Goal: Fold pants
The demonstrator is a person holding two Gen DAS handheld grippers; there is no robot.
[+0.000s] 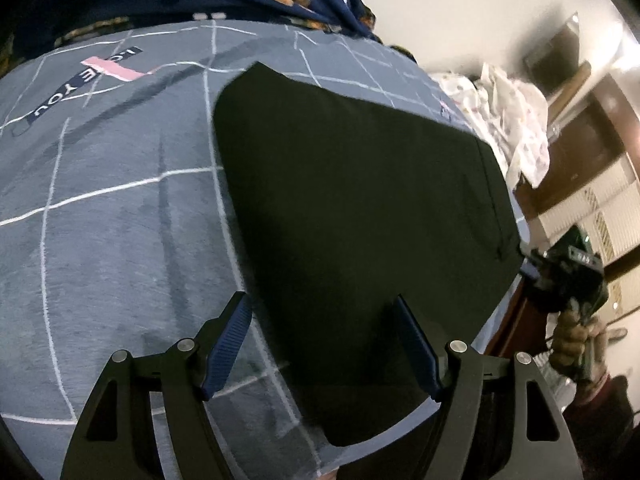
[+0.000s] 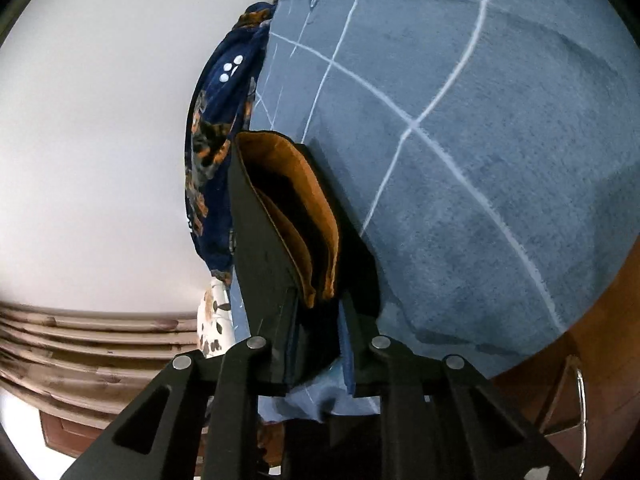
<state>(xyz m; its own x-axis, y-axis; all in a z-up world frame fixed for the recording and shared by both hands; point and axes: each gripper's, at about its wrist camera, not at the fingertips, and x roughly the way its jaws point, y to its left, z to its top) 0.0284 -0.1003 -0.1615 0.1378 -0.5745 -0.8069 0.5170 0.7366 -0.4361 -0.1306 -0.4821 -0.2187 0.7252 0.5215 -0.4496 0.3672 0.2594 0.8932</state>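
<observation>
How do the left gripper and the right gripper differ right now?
The left gripper is open, its jaws spread wide and holding nothing; the right gripper is shut on the black pants. The left hovers over the flat pants; the right grips at their edge. Both have blue-padded fingers.

Our left gripper (image 1: 324, 344) is a matte black frame of flat linkage arms with triangular cut-outs, pinned by four round silver screws, and its two fingers (image 1: 226, 346) wear ribbed dark blue pads. Our right gripper (image 2: 318, 332) shows the same black linkage arms, triangular cut-outs and four silver screw heads, with a strip of blue pad along the inner edge of one of its fingers (image 2: 347, 354). From the left wrist view, that right gripper appears as a dark block with small white markings.
</observation>
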